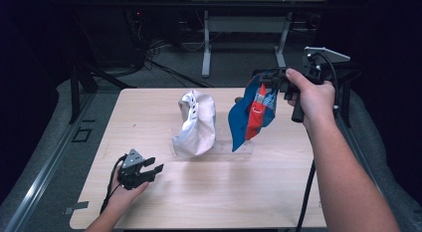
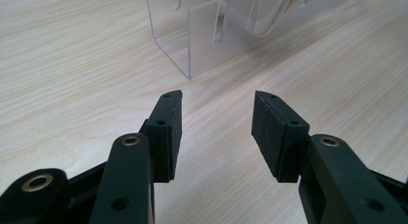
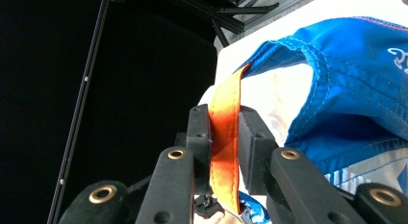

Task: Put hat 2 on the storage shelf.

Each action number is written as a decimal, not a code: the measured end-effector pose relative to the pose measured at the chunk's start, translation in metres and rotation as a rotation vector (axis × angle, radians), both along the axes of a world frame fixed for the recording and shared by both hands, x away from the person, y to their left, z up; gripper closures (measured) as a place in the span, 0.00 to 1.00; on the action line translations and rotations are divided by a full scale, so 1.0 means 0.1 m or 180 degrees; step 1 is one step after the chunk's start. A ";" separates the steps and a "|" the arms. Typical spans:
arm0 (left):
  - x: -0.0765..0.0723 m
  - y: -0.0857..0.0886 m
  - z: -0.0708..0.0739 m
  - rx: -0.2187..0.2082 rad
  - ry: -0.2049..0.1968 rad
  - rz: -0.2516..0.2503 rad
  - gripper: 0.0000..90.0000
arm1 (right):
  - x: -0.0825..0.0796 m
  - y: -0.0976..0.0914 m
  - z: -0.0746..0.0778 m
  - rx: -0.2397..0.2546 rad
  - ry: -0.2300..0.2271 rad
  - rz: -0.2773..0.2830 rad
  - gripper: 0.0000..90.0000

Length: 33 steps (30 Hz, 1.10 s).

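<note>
Two caps: a white cap (image 1: 195, 123) sits on the clear acrylic stand (image 1: 242, 148) mid-worktop (image 1: 209, 192); at its 3 o'clock the blue cap (image 1: 253, 112) hangs lifted, its orange strap (image 3: 225, 137) clenched in the right hand-held gripper (image 1: 268, 78). The left hand-held gripper (image 1: 155, 166), at 7 o'clock, rests released.

A light wooden table (image 1: 209, 192) carries a clear acrylic stand (image 2: 202, 39) with a white perforated cap (image 1: 195, 123) propped on it. Behind the table, white metal desk legs (image 1: 206, 43) and tangled black cables (image 1: 149, 58) sit on grey floor.
</note>
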<state>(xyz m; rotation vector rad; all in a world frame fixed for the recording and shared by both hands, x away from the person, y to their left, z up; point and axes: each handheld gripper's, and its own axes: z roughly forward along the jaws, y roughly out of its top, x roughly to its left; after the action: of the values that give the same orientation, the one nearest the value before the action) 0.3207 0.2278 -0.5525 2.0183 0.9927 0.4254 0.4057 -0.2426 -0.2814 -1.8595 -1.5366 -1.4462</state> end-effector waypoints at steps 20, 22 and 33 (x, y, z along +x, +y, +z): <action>0.01 0.02 -0.01 0.0006 0.0014 0.0022 0.61 | 0.21 0.02 -0.16 -0.0163 0.0075 -0.0052 0.86; 0.01 0.02 -0.01 0.0010 0.0014 0.0022 0.61 | 0.22 0.03 -0.19 -0.0189 0.0097 -0.0042 0.86; 0.02 0.04 0.00 0.0016 0.0019 0.0017 0.61 | 0.26 0.12 -0.35 -0.0198 0.0167 -0.0010 0.86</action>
<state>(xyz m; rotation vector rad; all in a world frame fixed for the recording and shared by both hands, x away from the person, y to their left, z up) 0.3224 0.2315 -0.5527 2.0231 1.0019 0.4253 0.4315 -0.2309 -0.3162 -1.9205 -1.5711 -1.3544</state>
